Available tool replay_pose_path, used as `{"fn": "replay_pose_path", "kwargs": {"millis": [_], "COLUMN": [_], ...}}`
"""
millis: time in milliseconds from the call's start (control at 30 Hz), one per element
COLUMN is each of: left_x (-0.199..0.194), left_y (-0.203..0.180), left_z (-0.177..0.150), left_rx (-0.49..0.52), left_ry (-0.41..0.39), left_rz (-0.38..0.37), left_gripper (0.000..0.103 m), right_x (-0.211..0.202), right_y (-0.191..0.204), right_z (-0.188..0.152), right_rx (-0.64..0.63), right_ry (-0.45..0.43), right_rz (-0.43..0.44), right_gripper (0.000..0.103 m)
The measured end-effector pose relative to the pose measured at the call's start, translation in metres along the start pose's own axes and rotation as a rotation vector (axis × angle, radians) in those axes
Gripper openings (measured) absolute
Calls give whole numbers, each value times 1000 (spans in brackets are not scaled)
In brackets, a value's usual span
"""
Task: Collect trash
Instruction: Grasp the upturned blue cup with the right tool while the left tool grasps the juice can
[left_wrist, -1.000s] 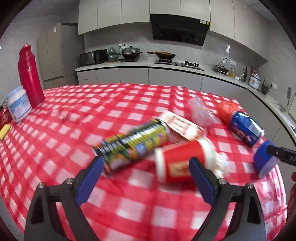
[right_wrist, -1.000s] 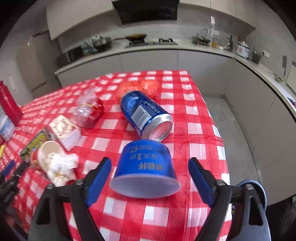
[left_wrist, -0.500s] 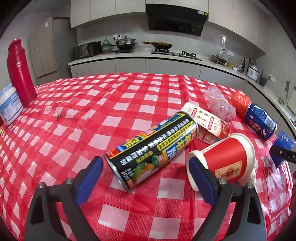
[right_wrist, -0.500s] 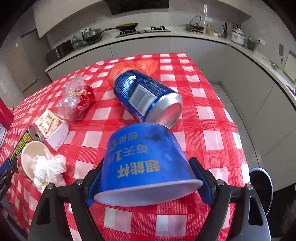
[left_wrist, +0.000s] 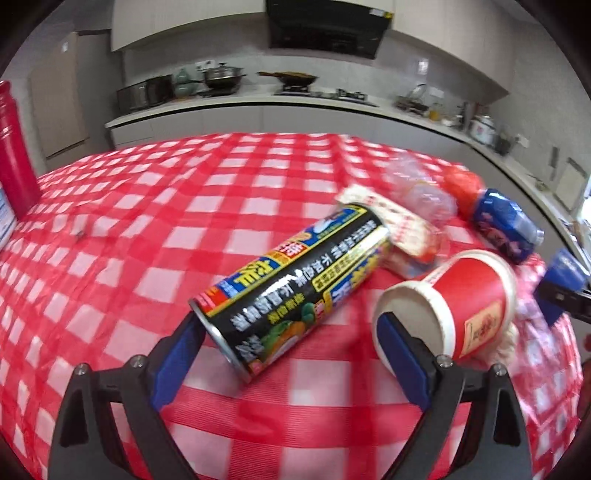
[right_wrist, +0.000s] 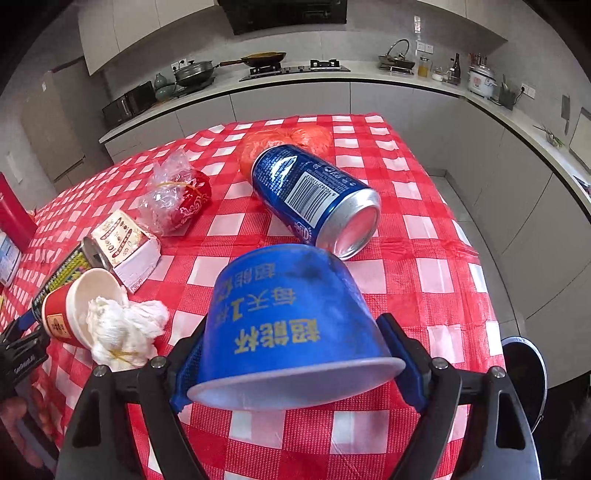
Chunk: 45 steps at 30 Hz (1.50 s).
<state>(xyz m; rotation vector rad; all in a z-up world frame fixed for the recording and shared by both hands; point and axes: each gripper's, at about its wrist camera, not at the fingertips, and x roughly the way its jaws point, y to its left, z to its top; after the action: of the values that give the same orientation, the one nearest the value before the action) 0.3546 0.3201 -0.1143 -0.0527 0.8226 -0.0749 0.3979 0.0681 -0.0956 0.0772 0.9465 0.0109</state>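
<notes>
My left gripper (left_wrist: 286, 328) is open low over the red checked table (left_wrist: 147, 229). The near end of a lying black drink can (left_wrist: 295, 280) sits between its fingers, the left pad right by the can's rim. Its right finger stands in front of a tipped red paper cup (left_wrist: 469, 295) with white tissue (right_wrist: 122, 328) spilling out. My right gripper (right_wrist: 291, 339) is shut on an upside-down blue paper bowl (right_wrist: 291, 314), tilted up off the cloth. A blue soda can (right_wrist: 314, 195) lies just beyond the bowl.
A small carton (right_wrist: 125, 243), a clear plastic bag (right_wrist: 173, 195) and an orange bag (right_wrist: 284, 140) lie farther back. A red bottle (left_wrist: 11, 147) stands at the far left. A dark bin (right_wrist: 524, 365) sits on the floor past the table's right edge.
My left gripper came forward and down, so the black can's end now lies between its fingers. My right gripper's pads closed in on the blue bowl and tipped it upward.
</notes>
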Motion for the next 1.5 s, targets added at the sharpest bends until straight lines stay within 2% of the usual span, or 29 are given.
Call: {"fn": "replay_pose_path", "kwargs": {"millis": [67,200,333,400,433,500,600,700,833,900,967,1033,1067,1167,1500], "left_x": [-6,-14,4,22,28,29,26,18,15,24,30,35,36,32,-25], "left_y": [-10,-11,-1,-9,-12,-16,-17,-13,-14,-16,-18,-16,-13,-8,-25], "left_z": [-3,-1,14,20,21,21,20,10,4,7,11,13,13,11,-3], "left_rx": [31,75,67,103,115,127,91,31,18,24,22,10,-4,-33,-24], "left_ry": [-1,-48,-10,47,73,64,57,36,17,40,58,69,78,80,-22], "left_rz": [-19,70,46,21,13,-22,-27,-18,14,39,39,24,2,-6,19], "left_gripper": [93,92,93,92,89,72,55,54,57,80,83,78,54,53,53], "right_x": [0,-5,-7,-5,-5,-5,-4,-3,3,7,11,11,10,5,-25], "right_y": [-1,-3,-2,0,0,1,4,8,12,13,14,14,13,13,9], "right_z": [1,1,-4,-6,-7,-8,-9,-9,-11,-12,-12,-12,-12,-12,-7], "right_rx": [3,8,6,7,6,3,4,-4,-25,-34,-40,-37,-31,-33,-48], "right_ry": [-2,-10,-5,6,8,8,7,5,23,37,48,44,42,29,-26], "right_rz": [0,0,2,3,3,2,1,0,-14,-21,-25,-20,-15,-9,11], "right_gripper": [86,86,86,86,86,86,86,86,86,86,86,86,86,86,86]}}
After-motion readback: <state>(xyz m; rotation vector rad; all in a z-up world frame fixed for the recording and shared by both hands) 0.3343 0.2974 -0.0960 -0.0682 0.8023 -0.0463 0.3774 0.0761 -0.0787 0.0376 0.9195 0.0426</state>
